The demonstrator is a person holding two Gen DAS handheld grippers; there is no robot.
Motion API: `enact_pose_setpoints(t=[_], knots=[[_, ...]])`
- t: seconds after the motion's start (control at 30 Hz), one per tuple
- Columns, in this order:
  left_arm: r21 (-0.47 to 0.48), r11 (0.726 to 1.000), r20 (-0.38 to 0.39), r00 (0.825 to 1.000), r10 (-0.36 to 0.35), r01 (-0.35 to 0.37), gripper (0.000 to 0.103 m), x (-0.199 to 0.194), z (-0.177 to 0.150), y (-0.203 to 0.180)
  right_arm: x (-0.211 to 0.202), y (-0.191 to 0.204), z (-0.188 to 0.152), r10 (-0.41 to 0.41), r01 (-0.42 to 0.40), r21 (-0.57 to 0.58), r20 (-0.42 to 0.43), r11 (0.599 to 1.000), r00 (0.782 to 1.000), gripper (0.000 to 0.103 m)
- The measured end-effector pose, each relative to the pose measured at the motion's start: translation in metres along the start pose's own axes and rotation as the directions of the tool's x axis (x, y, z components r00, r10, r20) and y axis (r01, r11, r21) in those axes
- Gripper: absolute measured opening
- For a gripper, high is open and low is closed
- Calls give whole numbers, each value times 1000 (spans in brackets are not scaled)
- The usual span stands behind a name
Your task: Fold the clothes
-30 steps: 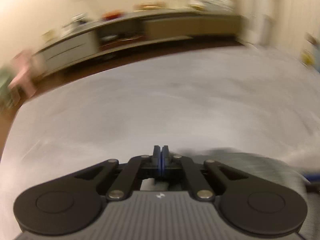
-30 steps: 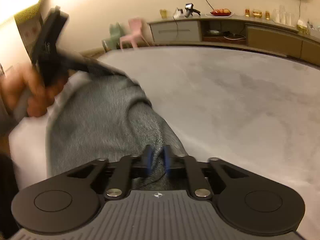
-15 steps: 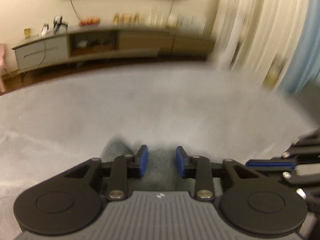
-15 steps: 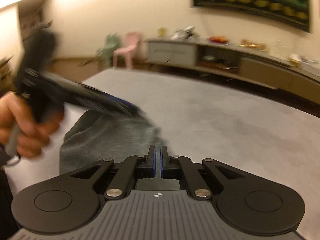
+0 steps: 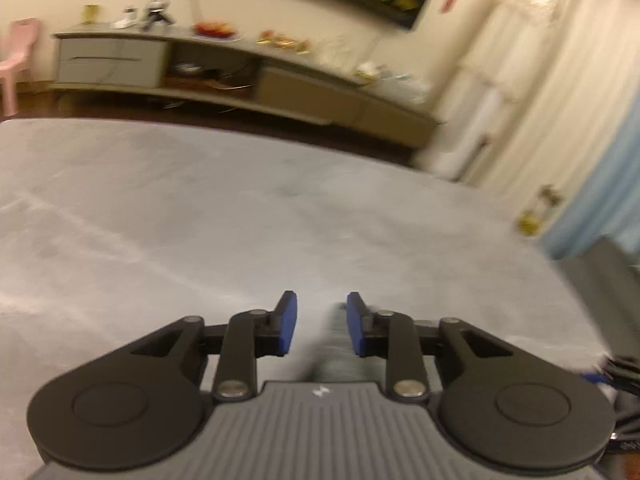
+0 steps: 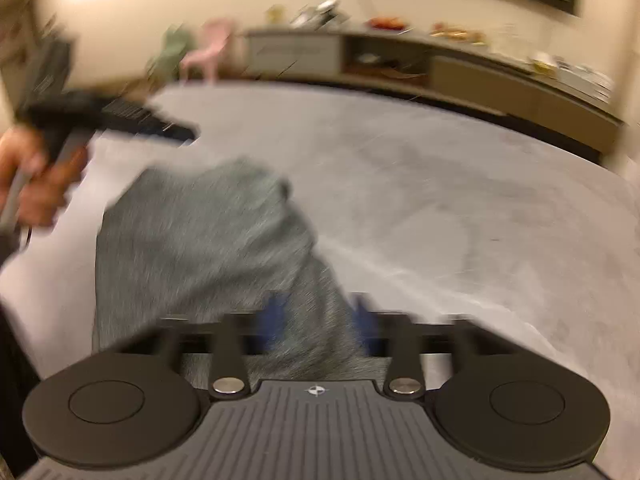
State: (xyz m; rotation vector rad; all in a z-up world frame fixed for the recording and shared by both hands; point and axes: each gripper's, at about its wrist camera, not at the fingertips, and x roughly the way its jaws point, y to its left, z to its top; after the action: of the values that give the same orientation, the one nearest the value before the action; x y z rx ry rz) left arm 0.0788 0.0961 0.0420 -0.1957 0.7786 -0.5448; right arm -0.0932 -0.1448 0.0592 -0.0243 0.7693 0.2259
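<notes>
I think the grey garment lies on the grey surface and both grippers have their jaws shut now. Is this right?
Not quite. The grey garment does lie on the grey surface, but both wrist views show jaws apart: the left gripper and right gripper have just been opening, gripping nothing.

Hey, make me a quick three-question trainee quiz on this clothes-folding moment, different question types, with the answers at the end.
1. True or false: the right gripper is clamped shut on the grey garment.
2. Multiple choice: the garment lies on A) a grey bed cover, B) a wooden floor, C) a pink chair.
3. Fill in: in the right wrist view, the hand holding the left gripper appears at the picture's ____ edge.

Key
1. False. Its jaws have just been opening and stand apart, with the garment lying below them.
2. A.
3. Left.
</notes>
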Motion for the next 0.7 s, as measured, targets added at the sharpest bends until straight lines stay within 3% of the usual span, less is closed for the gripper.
enact_pose_setpoints(t=[0.1,0.17,0.2,0.23,0.27,0.3,0.33,0.4,0.53,0.6,0.63,0.7], knots=[[55,998,-80,997,-4,8,50,23,-12,-19,-8,-14,-17,-15,16,99,-7,995,1000,82],[72,997,-124,992,23,-14,47,43,-27,-27,-4,-24,-32,23,-17,169,-38,985,999,80],[90,995,-123,991,49,-38,38,50,-32,-31,-1,-27,-38,48,-38,190,-53,981,997,74],[115,991,-114,990,79,-65,4,55,-35,-35,5,-26,-42,74,-59,197,-67,979,995,33],[132,986,-105,988,113,-99,3,59,-37,-36,10,-25,-44,79,-64,191,-73,980,994,15],[137,981,-96,983,154,-140,1,60,-40,-33,12,-25,-44,61,-50,175,-62,983,996,15],[133,976,-90,978,187,-174,1,60,-42,-29,12,-26,-44,37,-30,156,-43,987,998,7],[95,974,-88,973,215,-207,1,56,-42,-20,12,-36,-41,-3,6,170,-18,985,1000,5],[51,982,-92,978,187,-183,1,43,-40,-14,12,-48,-48,-22,32,208,-49,978,999,5],[65,986,-42,987,156,-153,3,23,-35,-22,7,-30,-51,-88,96,193,-47,976,995,21],[73,988,-17,990,139,-138,6,13,-32,-27,-2,-23,-52,-136,140,173,-31,975,990,34],[92,991,35,995,93,-96,17,-9,-28,-36,-27,1,-51,-208,200,131,50,971,977,42]])
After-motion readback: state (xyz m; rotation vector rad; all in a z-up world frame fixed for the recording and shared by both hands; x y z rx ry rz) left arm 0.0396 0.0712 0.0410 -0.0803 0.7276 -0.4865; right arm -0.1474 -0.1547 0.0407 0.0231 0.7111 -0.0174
